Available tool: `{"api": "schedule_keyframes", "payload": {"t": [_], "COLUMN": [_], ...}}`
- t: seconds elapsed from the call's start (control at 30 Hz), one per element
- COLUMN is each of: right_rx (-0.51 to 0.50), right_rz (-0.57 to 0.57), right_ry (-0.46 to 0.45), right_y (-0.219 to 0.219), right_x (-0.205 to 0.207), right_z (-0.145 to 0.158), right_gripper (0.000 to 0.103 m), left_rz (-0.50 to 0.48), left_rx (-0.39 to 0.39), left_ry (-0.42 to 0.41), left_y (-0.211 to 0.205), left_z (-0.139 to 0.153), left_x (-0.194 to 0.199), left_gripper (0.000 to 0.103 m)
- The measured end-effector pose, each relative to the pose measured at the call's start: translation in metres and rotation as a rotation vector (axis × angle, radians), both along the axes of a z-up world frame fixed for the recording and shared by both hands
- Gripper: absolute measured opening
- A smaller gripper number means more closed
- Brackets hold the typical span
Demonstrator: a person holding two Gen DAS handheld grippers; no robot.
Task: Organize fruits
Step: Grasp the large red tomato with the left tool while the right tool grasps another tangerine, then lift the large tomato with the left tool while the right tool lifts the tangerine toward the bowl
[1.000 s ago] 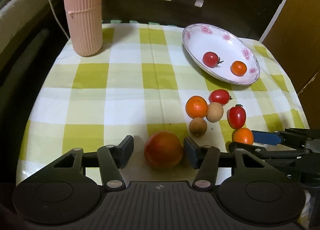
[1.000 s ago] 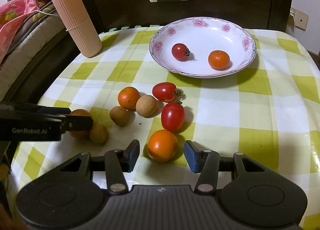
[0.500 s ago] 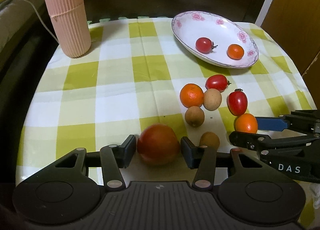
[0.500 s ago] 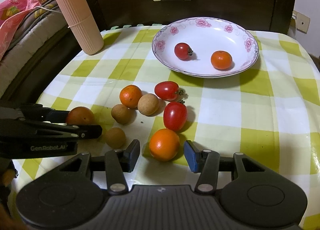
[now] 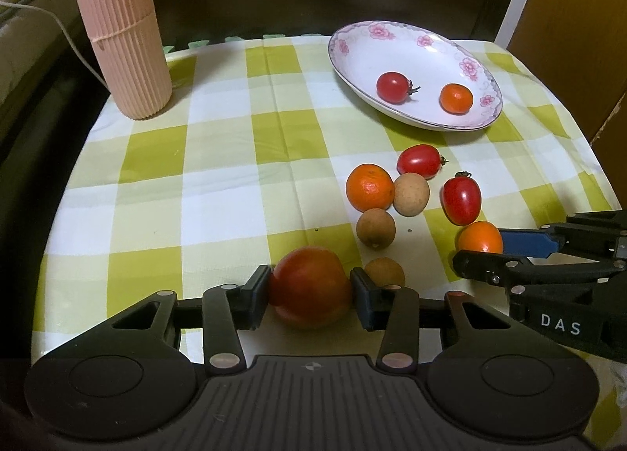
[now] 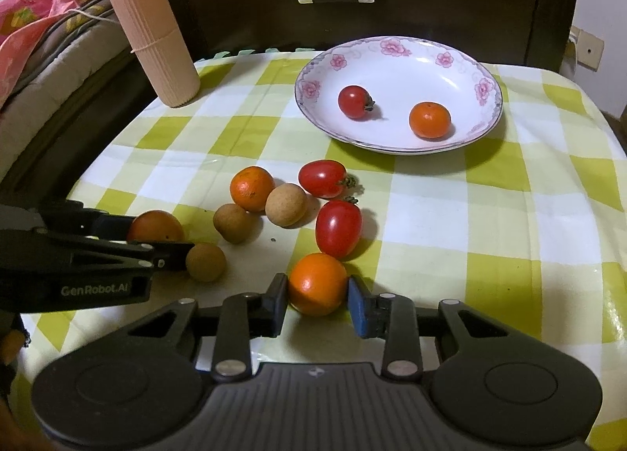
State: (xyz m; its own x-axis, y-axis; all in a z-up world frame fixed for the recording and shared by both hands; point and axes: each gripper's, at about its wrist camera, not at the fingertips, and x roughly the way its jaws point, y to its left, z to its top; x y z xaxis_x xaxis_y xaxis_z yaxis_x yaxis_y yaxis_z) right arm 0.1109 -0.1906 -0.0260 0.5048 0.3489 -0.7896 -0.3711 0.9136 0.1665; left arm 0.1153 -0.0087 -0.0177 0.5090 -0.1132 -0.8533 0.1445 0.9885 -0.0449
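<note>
Fruit at table's front edge: left gripper [image 5: 310, 300] clamped on big tomato [image 5: 309, 287]; right gripper [image 6: 316, 304] closed against small orange [image 6: 317, 283]; plate [image 6: 462, 59] near back edge.

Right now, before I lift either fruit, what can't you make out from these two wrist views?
- Left gripper on the big red-orange fruit: pads look pressed against it; its underside is hidden, left wrist view.
- Right gripper around the small orange: contact at the blue pad unclear.
- Nearest brown longan: partly hidden behind a finger.
</note>
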Motion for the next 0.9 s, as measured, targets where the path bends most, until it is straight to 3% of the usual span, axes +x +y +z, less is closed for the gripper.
{"api": "schedule_keyframes", "payload": {"t": [0.4,0.6,0.9], "right_rx": [-0.019,-0.007,-0.009], "right_rz": [0.006,0.006,0.013], "right_ry": [-0.011,-0.009,-0.004], "right_y": [0.002,-0.0001,0.0], "right_x": [-0.001,-0.0006,0.0001], "right_z": [0.0007,0.0,-0.0003], "right_gripper": [0.031,0.032,0.033], "left_rz": [-0.019,-0.029,-0.035], "left_rx": [0.003,0.003,0.029], "left_ry": [-0.001,-0.002,-0.01], "left_y": [-0.0032,-0.0051,-0.0077], "left_z": [-0.0004,-0.0021,-0.0034], "left_x": [-0.0002,0.0004,0.0003], "left_gripper": [0.052,0.063,0.065]}}
